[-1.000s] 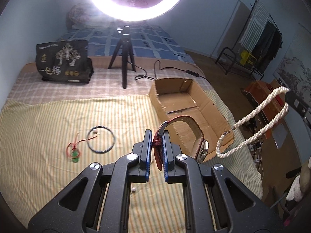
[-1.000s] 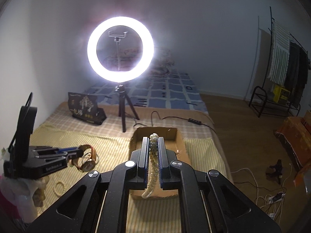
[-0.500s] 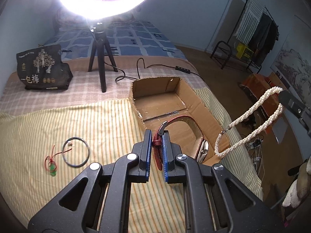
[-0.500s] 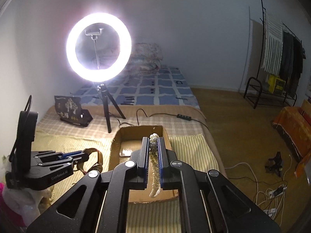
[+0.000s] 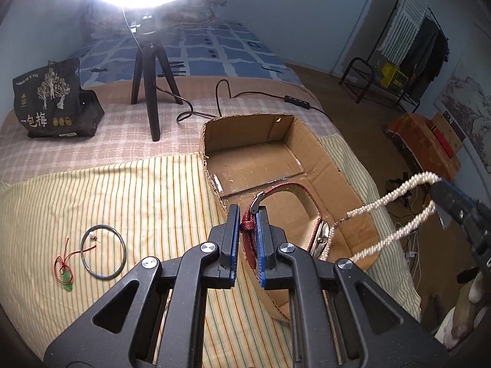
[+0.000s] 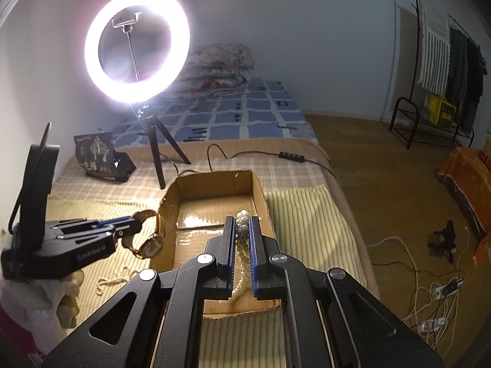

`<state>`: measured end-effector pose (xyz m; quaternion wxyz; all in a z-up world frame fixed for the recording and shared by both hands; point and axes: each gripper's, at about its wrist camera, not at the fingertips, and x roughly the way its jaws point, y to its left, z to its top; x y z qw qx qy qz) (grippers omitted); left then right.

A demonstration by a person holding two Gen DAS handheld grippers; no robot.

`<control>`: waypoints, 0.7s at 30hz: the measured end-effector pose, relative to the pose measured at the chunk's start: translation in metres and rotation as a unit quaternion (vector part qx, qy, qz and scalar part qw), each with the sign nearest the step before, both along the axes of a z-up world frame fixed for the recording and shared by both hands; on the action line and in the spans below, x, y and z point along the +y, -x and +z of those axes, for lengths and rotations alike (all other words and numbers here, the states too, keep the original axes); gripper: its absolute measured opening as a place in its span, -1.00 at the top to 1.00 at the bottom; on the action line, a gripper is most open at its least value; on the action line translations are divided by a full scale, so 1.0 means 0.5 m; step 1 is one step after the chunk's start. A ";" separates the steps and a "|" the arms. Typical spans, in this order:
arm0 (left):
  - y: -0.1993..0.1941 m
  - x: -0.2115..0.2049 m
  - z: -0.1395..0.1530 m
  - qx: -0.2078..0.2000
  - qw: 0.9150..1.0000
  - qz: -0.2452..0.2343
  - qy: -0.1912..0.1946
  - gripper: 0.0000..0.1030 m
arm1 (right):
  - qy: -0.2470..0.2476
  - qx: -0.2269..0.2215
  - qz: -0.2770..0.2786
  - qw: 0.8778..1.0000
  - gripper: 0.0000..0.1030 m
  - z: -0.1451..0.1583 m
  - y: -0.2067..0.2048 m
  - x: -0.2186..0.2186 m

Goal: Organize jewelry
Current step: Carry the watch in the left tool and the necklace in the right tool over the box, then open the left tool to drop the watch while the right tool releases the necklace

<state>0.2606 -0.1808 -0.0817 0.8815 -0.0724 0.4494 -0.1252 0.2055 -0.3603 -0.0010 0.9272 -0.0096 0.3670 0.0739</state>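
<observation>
the left tongs [image 5: 248, 214], at lower centre of the left wrist view, are clenched on the red woven strap of a watch [image 5: 285, 214], whose metal case hangs just right of them, above the near end of the cardboard box [image 5: 334, 168]. the right tongs [image 6: 242, 230], at lower centre of the right wrist view, grip a twisted pearl necklace [image 6: 242, 245] that dangles over the same box. the box is one open, shallow, rectangular tray of brown corrugated card on the striped yellow cloth [image 5: 138, 199] of the bed; its glossy floor holds nothing that can be made out. at lower left of the left wrist view, on the cloth, lie one thin dark bangle [image 5: 103, 252] and one red cord with a green pendant [image 5: 64, 271]. a second pearl strand [image 6: 113, 279] lies on the cloth at lower left of the right wrist view.
</observation>
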 end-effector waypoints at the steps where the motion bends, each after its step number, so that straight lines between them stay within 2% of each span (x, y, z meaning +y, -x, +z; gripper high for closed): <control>1: -0.002 -0.001 -0.002 0.000 1.000 0.000 0.000 0.84 | -0.002 0.002 0.001 1.000 0.87 -0.003 -0.001 -0.001; 6: -0.006 -0.005 -0.004 -0.005 1.000 0.001 -0.004 0.84 | -0.006 0.012 0.008 1.000 0.87 -0.017 -0.002 0.000; 11: -0.003 -0.007 0.001 -0.017 1.000 0.003 -0.009 0.71 | -0.005 0.015 0.010 1.000 0.84 -0.023 -0.001 0.005; 13: -0.001 -0.005 0.006 -0.023 1.000 0.007 -0.011 0.63 | 0.002 0.011 0.007 1.000 0.64 -0.020 0.000 0.008; 14: 0.001 -0.004 0.008 -0.026 1.000 0.008 -0.010 0.49 | 0.004 0.008 0.005 1.000 0.37 -0.018 0.002 0.008; 15: 0.000 -0.002 0.010 -0.027 1.000 0.008 -0.010 0.43 | 0.003 0.005 0.004 1.000 0.23 -0.017 0.003 0.006; 21: 0.009 0.003 0.026 -0.035 0.999 0.007 -0.013 0.42 | 0.001 0.003 -0.001 1.000 0.23 -0.014 0.007 0.001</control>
